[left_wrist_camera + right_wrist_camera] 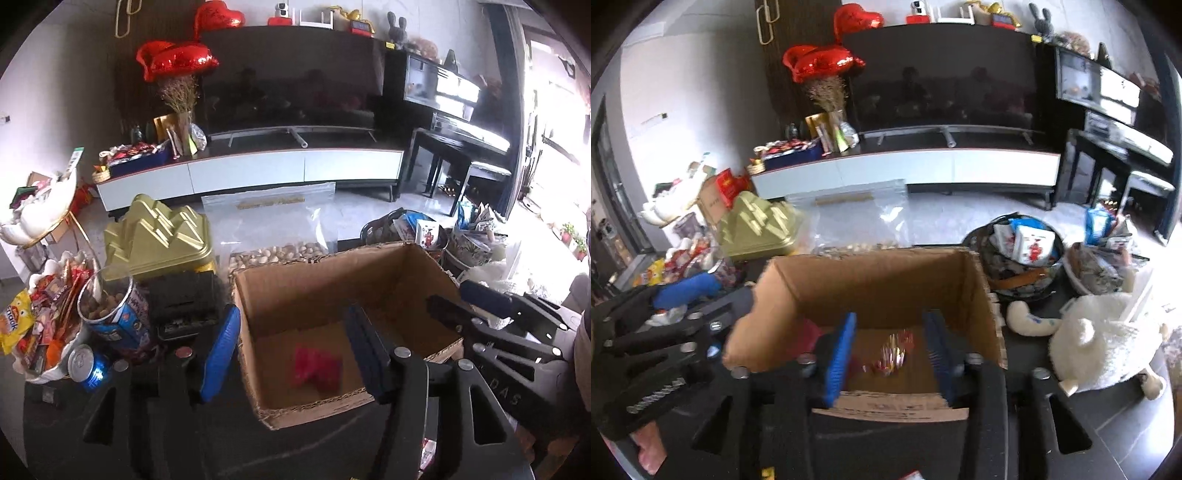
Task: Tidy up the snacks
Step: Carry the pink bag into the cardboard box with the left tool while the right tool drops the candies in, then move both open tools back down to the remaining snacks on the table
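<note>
We see a red snack packet (317, 369) lying on the floor of the open cardboard box (295, 291), toward its near left part. It is blurred, so we cannot tell which way its long axis runs. It sits between and below the fingers of our left gripper (291, 350), which stand wide apart and hold nothing, the left one outside the box's left wall.

In the right wrist view a small red and yellow snack (892, 356) shows, blurred, between the fingers of our right gripper (892, 354), over the box floor; these fingers are spread too, and we cannot tell whether the snack touches either of them.

Left of the box on the dark table (207, 443) stand a tub of nuts (110, 314), a blue can (88, 365) and a heap of snack packets (44, 325). Beyond it lie a gold tin (159, 236) and a clear bag of nuts (273, 229). To the right sit a round basket of packets (1019, 251) and a white plush toy (1104, 343).
</note>
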Tool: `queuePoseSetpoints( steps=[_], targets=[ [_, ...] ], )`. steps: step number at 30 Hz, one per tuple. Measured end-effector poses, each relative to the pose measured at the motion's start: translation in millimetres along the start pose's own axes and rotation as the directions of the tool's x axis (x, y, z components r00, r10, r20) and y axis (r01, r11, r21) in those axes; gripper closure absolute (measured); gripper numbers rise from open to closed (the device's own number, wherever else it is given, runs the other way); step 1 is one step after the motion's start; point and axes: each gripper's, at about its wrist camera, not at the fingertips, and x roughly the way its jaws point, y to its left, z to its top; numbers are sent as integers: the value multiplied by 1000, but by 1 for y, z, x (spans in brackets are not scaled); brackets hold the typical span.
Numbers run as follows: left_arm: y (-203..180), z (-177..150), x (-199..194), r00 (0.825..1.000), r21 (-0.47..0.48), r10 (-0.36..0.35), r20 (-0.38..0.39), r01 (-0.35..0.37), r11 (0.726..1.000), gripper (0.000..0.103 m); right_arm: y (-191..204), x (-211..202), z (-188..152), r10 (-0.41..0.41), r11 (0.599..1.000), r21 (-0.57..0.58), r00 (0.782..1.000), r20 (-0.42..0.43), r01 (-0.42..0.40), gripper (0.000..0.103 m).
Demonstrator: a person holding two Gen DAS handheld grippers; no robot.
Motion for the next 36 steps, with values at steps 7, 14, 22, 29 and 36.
queuePoseSetpoints(
  steps=[7, 14, 22, 29, 36],
  targets=[
    [-9, -22, -36, 1000, 44, 21, 17, -22, 999, 35, 5, -28, -20, 27, 999, -18, 1000, -1, -27, 61],
    [-14, -42, -82, 999, 87, 8, 39, -12, 996, 33, 20, -65, -42, 96, 995, -37, 995, -25, -97, 61],
    [-14, -76, -120, 1000, 88, -25, 20, 23, 996, 32, 42, -104, -78, 141, 987, -71, 989, -42, -144, 61],
    [-16, -100, -138, 999, 86, -33, -24, 35, 996, 32, 53, -122, -101, 153, 980, -115, 984, -94, -163, 61],
    [-14, -131, -128, 991, 49, -47, -123, 54, 997, 32, 56, -120, -128, 129, 975, -156, 977, -169, -156, 61]
  ],
)
